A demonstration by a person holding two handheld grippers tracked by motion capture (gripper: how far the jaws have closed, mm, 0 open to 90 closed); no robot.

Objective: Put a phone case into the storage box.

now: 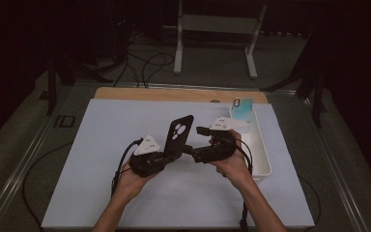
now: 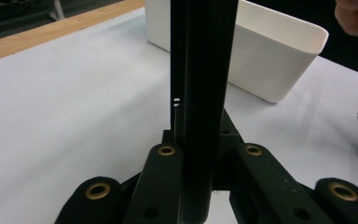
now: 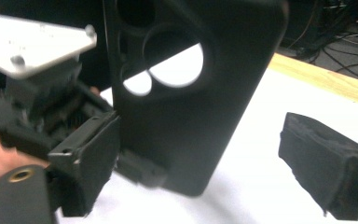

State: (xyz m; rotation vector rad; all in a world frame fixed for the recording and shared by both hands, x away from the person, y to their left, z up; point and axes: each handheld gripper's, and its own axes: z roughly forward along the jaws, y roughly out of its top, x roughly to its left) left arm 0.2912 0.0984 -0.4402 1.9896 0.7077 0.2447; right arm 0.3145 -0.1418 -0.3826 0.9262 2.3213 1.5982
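My left gripper pinches the black phone case upright above the middle of the white mat. My right gripper stands spread wide just right of it, pads off the case, white bin at far right

one black phone case, two handheld grippers, left gripper and right gripper, one white bin, one teal packet, one white mat

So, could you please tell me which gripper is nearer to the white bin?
The right. The right gripper is held beside the white bin, its hand right against the bin's near wall. The left gripper, shut on the black phone case, sits farther away toward the mat's middle.
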